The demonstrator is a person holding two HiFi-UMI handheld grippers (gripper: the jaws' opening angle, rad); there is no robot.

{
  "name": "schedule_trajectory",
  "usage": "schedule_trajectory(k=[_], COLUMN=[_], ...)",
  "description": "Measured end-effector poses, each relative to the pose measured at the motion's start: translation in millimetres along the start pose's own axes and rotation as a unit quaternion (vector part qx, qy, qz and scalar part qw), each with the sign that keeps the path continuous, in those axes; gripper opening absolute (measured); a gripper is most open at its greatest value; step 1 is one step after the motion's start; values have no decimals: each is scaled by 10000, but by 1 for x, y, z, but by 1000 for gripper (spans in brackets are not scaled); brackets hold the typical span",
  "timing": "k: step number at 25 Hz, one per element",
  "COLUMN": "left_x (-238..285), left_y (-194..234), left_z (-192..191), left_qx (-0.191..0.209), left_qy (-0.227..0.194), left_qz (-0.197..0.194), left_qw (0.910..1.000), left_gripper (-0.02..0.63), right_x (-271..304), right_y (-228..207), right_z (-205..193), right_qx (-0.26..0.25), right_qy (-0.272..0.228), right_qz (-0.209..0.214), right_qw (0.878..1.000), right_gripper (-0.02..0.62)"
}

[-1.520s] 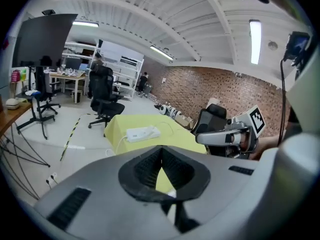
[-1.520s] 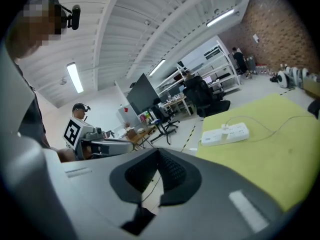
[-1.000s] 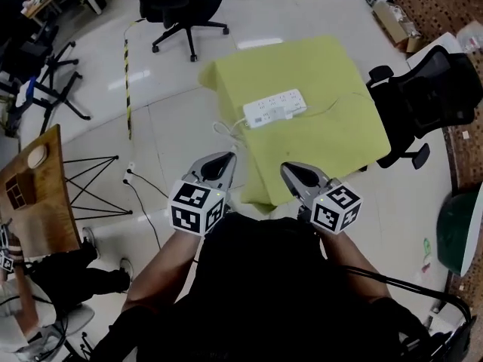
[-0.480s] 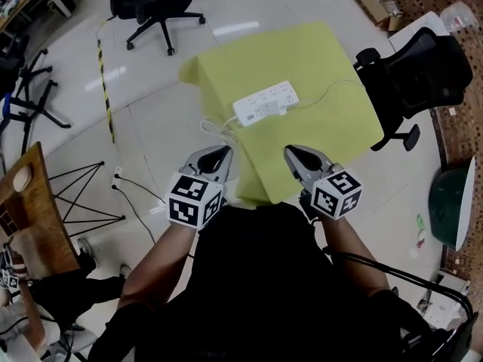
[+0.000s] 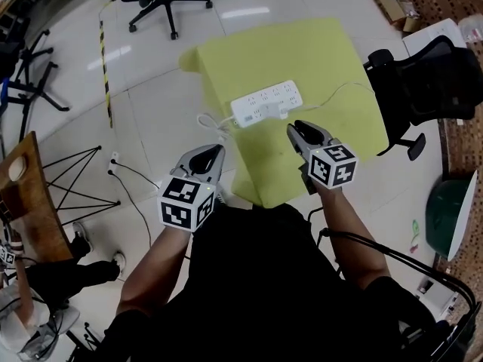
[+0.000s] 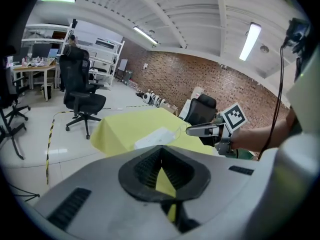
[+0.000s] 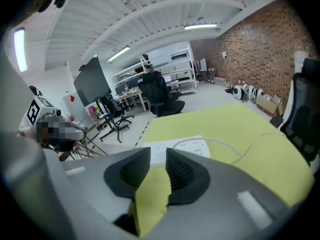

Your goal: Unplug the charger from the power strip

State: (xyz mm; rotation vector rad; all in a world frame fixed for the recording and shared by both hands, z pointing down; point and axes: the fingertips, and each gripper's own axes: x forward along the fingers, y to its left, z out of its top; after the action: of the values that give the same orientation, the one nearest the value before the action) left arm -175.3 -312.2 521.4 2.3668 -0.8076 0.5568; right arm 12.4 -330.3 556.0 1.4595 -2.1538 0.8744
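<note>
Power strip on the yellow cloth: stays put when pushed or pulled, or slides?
The power strip looks like a rigid plastic bar, probably light. It lies loose on the yellow cloth, so it may slide or lift when tugged. Its cord looks slack: little restraint.

a white power strip (image 5: 266, 102) lies on the yellow-green table (image 5: 317, 51).

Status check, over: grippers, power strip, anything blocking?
Left gripper shut, empty, beside the table corner. Right gripper empty, jaws just been opening, short of the white plastic power strip on the yellow-green cloth. Thin white cable trails right. Nothing between.
</note>
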Motion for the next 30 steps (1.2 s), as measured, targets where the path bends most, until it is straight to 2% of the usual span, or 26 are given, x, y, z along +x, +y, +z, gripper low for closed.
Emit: schedule_trajectory(k=[4,12,17,23,30], left_x=[11,16,17,17,14], left_y=[-3,0,5,6,9], left_z=[5,1,4,6,5], left_qx=[-69,-184,-251,-305,-316], left_qy=[19,123,121,116,77], left_qz=[49,214,321,343,348], left_qw=[10000,9995,9991,9989,9989], left_gripper=[6,6,6,6,6], right_x=[16,39,46,51,47], right_y=[-18,-30,-36,-36,-31], right_z=[3,6,10,13,14], right_qx=[218,379,442,418,323], right_qy=[-9,-103,-127,-99,-145], right_qz=[32,103,98,78,61], right_qw=[9998,9992,9989,9990,9994], right_gripper=[144,143,120,43,18])
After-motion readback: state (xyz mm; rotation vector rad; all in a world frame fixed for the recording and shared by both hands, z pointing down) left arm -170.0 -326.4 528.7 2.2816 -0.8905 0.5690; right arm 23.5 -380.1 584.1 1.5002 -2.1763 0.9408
